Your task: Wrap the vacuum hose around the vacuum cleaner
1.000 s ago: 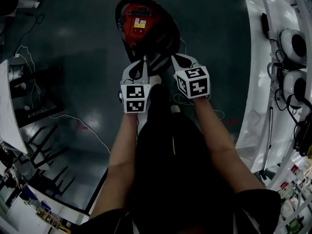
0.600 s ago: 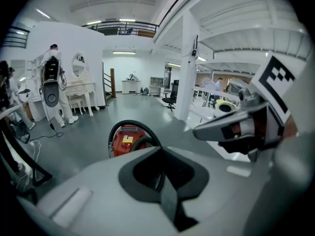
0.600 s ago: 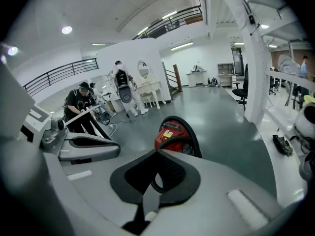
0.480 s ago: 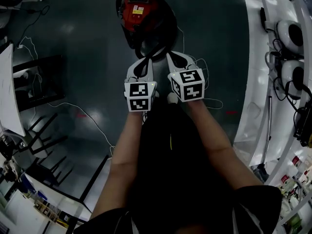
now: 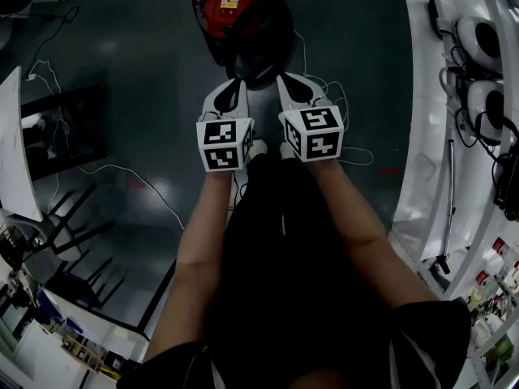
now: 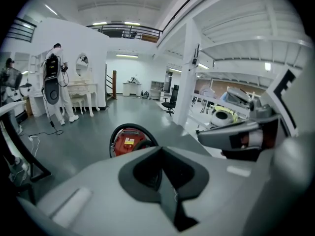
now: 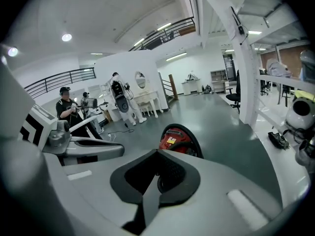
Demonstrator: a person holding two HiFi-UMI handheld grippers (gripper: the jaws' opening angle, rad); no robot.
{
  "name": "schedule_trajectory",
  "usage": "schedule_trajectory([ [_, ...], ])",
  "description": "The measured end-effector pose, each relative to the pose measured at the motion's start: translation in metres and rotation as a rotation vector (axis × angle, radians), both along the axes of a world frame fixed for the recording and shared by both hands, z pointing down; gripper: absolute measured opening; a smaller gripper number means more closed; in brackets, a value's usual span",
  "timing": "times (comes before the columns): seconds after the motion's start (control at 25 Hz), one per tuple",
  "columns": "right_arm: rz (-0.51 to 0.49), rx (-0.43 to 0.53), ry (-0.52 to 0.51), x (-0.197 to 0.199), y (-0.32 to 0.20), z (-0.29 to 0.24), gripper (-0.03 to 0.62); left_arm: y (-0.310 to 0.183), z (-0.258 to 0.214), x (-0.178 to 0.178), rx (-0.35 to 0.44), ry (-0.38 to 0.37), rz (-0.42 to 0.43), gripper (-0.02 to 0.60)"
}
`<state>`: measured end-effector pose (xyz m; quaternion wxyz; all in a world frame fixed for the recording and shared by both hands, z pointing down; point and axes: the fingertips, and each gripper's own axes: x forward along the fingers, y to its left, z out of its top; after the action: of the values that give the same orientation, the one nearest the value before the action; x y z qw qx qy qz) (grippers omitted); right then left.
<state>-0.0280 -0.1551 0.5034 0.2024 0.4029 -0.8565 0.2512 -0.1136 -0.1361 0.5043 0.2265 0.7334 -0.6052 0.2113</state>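
The red vacuum cleaner [image 5: 229,6] stands on the dark floor at the top of the head view, with the black hose [image 5: 280,35] looped around its body. It also shows past the jaws in the left gripper view [image 6: 128,141] and the right gripper view [image 7: 172,137]. My left gripper [image 5: 238,85] and right gripper [image 5: 284,81] hang side by side in the air, short of the vacuum and pointing at it. Both are shut with nothing between the jaws. Neither touches the hose or the vacuum.
A thin white cable [image 5: 122,171] trails over the floor at left, near black chair frames [image 5: 65,132]. A white bench [image 5: 426,136] with round devices runs along the right. People [image 7: 66,111] and a white dressing table [image 6: 81,90] stand far behind the vacuum.
Both grippers have pulled back from the vacuum and risen together, staying shut. The vacuum now sits higher in the head view and farther from the jaw tips.
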Motion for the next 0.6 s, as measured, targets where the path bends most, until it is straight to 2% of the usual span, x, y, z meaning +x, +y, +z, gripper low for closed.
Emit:
schedule_trajectory([
  [0.36, 0.038, 0.03, 0.026, -0.002, 0.023, -0.035, -0.003, 0.021, -0.032, 0.002, 0.022, -0.014, 0.069, 0.009],
  [0.48, 0.04, 0.043, 0.027, -0.004, 0.028, -0.047, -0.003, 0.026, -0.042, 0.001, 0.024, -0.007, 0.049, 0.009],
  [0.6, 0.041, 0.051, 0.033, -0.002, 0.034, -0.055, -0.003, 0.03, -0.053, 0.001, 0.011, 0.031, 0.012, 0.009],
])
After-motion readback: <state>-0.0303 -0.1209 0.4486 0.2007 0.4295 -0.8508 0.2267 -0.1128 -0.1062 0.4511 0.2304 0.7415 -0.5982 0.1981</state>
